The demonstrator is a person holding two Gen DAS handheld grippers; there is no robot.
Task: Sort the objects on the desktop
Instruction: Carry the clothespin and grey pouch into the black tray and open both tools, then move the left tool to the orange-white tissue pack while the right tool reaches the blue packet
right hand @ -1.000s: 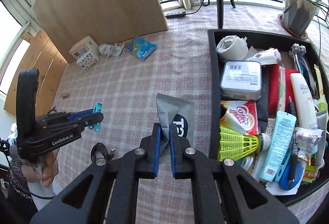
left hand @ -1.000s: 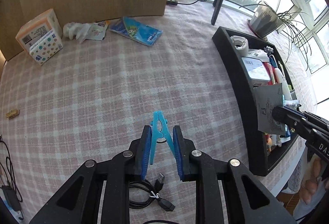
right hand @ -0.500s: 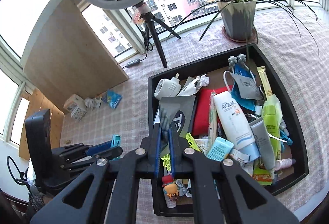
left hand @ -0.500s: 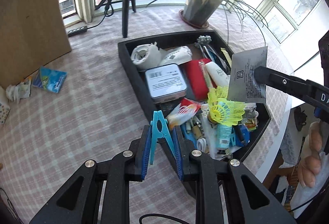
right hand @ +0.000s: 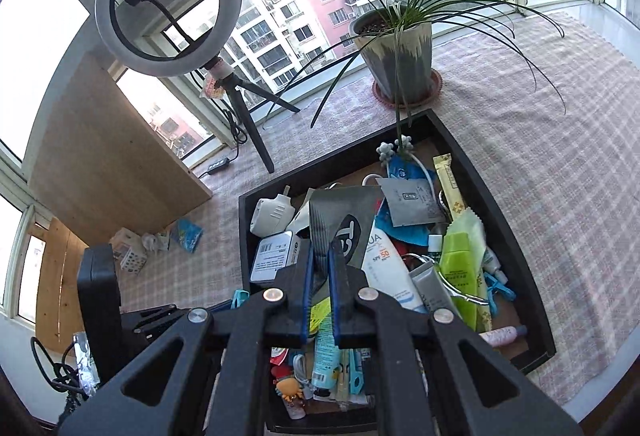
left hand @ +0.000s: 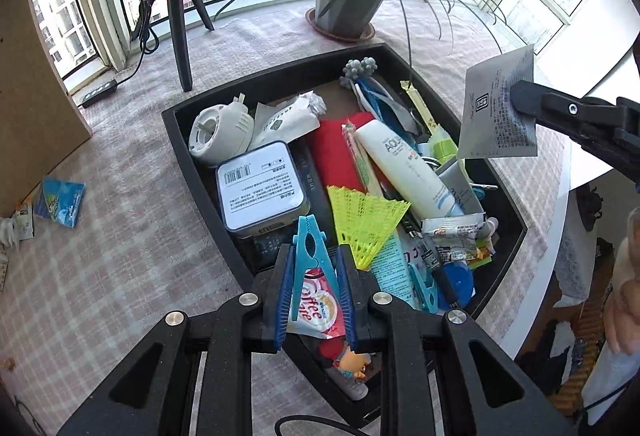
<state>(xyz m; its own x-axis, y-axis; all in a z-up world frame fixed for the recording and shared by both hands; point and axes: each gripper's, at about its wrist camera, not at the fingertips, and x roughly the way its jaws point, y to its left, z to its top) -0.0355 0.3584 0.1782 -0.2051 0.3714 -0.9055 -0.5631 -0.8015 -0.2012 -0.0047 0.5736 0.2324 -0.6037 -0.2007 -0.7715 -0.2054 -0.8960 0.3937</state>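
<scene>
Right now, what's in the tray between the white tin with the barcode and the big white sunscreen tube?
In the left wrist view, a flat red thing lies between the white tin and the sunscreen tube, with a thin striped stick along its right edge.

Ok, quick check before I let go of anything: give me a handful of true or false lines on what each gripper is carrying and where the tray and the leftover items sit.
1. The left gripper is shut on a blue clothespin. True.
2. The right gripper is empty. False: it is shut on a grey sachet.
3. Both held items hang above the black tray. True.
4. The tray is empty. False: it is crowded, with a white tin, a yellow shuttlecock and a white tube among other things.
5. The blue packet lies on the tablecloth outside the tray. True.
6. The potted plant stands inside the tray. False: it stands on the cloth beyond it.
</scene>
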